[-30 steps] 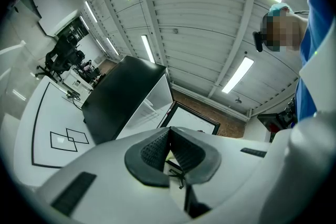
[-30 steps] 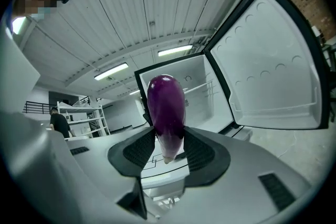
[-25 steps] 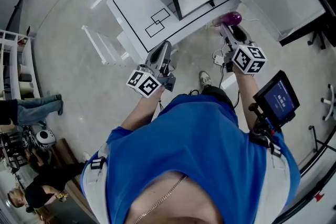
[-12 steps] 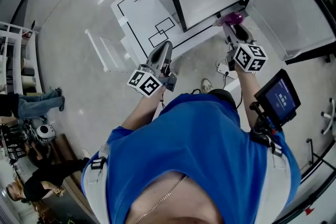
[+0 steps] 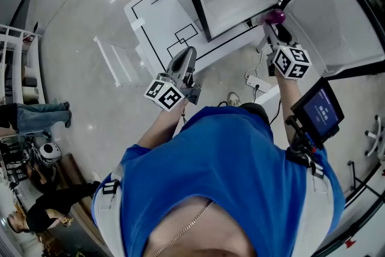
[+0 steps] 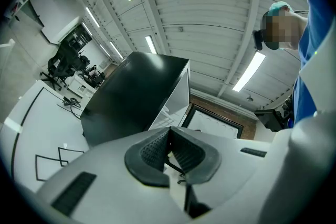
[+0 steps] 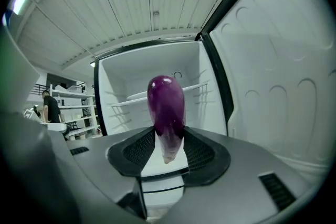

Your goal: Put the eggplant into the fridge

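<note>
A screen (image 5: 317,111) sat on the person's right forearm, with a power strip (image 5: 255,82) on the floor at 1 o'clock. The left gripper (image 5: 187,55) hung at 11 o'clock, jaws together on nothing, by a white mat (image 5: 157,16). At 1 o'clock the right gripper (image 7: 169,147) was clamped on the eggplant (image 7: 167,104) by its pale end. The long axis ran along the jaws, rounded tip toward the open fridge (image 7: 123,84) at 12 o'clock, whose door (image 7: 273,60) was swung to 2 o'clock.

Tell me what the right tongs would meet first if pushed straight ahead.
The right tongs, shut on the eggplant, point into the open fridge. The way looks free up to its wire shelf, likely the first contact, though depth is unclear.
</note>
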Available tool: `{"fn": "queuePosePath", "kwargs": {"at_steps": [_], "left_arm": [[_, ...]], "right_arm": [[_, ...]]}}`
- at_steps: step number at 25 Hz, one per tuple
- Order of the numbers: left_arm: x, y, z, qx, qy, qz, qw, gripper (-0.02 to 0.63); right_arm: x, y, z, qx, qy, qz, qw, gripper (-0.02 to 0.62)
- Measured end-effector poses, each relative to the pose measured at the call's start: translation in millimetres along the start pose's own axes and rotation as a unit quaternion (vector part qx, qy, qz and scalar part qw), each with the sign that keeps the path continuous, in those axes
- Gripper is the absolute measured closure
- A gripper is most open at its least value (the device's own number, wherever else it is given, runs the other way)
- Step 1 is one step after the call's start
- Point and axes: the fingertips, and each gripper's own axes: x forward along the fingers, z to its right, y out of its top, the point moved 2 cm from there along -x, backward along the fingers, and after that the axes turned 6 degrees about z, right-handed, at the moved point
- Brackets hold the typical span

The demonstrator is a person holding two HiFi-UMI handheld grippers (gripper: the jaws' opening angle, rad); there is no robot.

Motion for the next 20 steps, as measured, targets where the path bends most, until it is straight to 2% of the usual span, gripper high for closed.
{"fn": "queuePosePath", "kwargs": {"at_steps": [13,20], "left_arm": [[24.6,-27.2,-3.0,-0.014,-0.034,-0.019,0.9992,0.597],[25.8,-27.2,-3.3,-0.016,-0.035,-0.018,0.9991,0.597]], "right_arm": [[-31.6,48.1,100.5,-0.037,-0.123,0.052,0.990,0.428],[-35.4,53.3,125.1,-0.046,-0.151,0.052,0.986,0.428]]}}
